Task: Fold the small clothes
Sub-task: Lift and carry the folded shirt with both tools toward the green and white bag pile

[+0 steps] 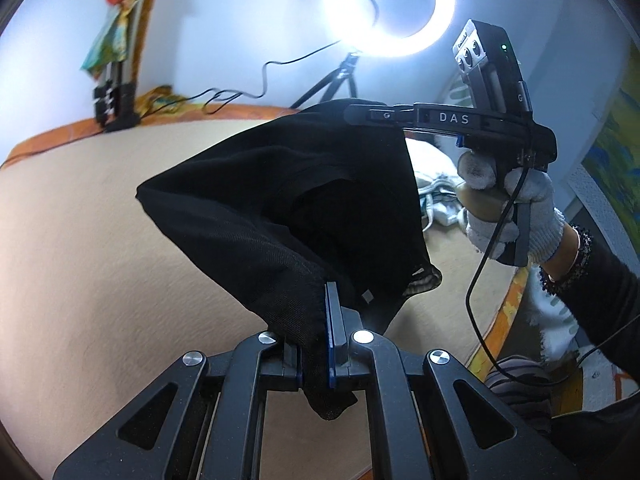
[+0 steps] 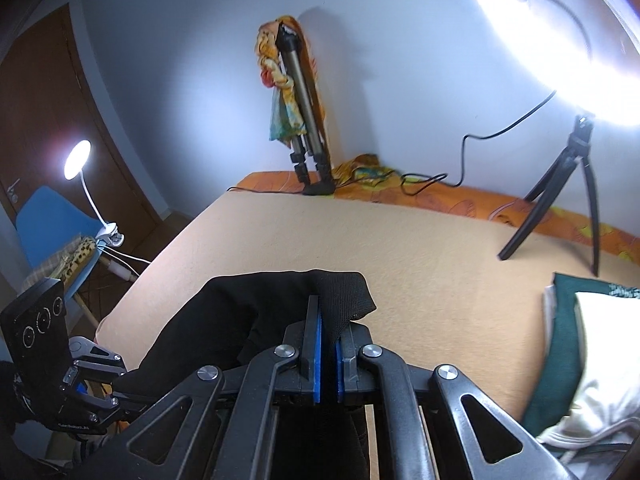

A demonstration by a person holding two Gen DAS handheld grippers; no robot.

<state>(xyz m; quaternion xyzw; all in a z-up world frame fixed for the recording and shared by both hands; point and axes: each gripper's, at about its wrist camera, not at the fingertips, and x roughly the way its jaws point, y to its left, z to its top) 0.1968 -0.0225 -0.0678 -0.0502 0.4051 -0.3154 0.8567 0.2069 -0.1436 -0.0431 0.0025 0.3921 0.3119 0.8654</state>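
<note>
A small black garment (image 1: 288,208) hangs in the air above the beige bed cover (image 1: 100,220), stretched between both grippers. My left gripper (image 1: 320,320) is shut on one edge of it, the cloth pinched between its blue pads. The right gripper (image 1: 360,114), held by a gloved hand (image 1: 516,216), grips the far upper corner. In the right wrist view my right gripper (image 2: 326,332) is shut on a ribbed band of the black garment (image 2: 240,312), which sags away to the left toward the left gripper (image 2: 116,388).
A ring light (image 1: 390,4) on a small tripod (image 2: 560,208) stands at the bed's far edge, with a cable (image 2: 460,160) trailing along the orange border. A folded tripod (image 2: 308,120) leans on the wall. Folded clothes (image 2: 592,360) lie at the right. A clip lamp (image 2: 86,184) and blue chair (image 2: 44,216) stand left.
</note>
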